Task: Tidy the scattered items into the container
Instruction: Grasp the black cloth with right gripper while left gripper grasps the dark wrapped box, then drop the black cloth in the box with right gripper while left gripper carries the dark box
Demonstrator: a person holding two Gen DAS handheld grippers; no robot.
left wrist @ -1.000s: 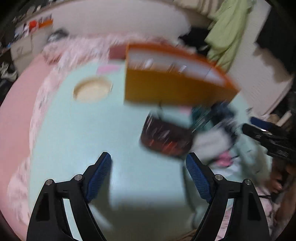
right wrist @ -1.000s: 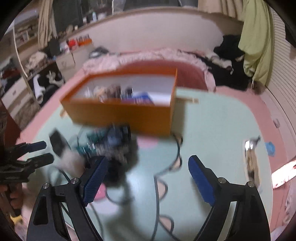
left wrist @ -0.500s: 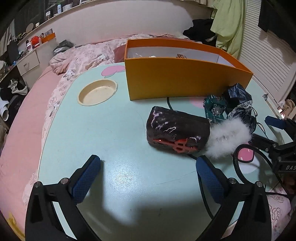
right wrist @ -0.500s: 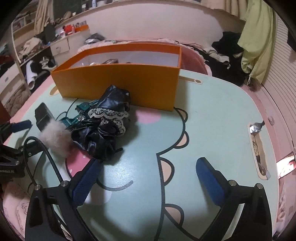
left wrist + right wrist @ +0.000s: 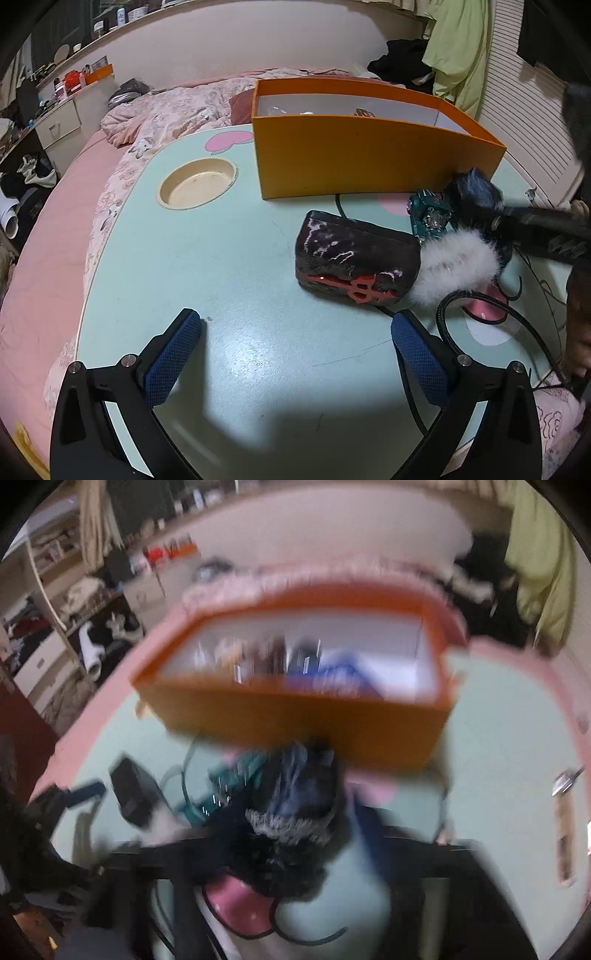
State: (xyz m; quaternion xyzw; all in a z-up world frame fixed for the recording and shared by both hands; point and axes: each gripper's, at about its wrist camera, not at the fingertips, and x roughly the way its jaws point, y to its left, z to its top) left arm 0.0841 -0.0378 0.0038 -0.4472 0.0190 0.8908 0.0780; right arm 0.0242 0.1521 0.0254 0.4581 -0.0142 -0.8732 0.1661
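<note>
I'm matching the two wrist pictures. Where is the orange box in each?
Left wrist: orange box upper centre-right, sharp, standing on the table behind the black pouch.
Right wrist: orange box centre, blurred, its open top showing.
Shared landmark: the teal item just in front of the box.

left gripper (image 5: 295, 354): jaws wide apart, nothing between | right gripper (image 5: 295, 849): blurred, jaws closing

An open orange box (image 5: 369, 162) stands on the mint table, with a black pouch (image 5: 354, 266) (red emblem, white fur trim), a teal toy (image 5: 430, 218) and black lacy cloth (image 5: 295, 812) clustered before it.
</note>
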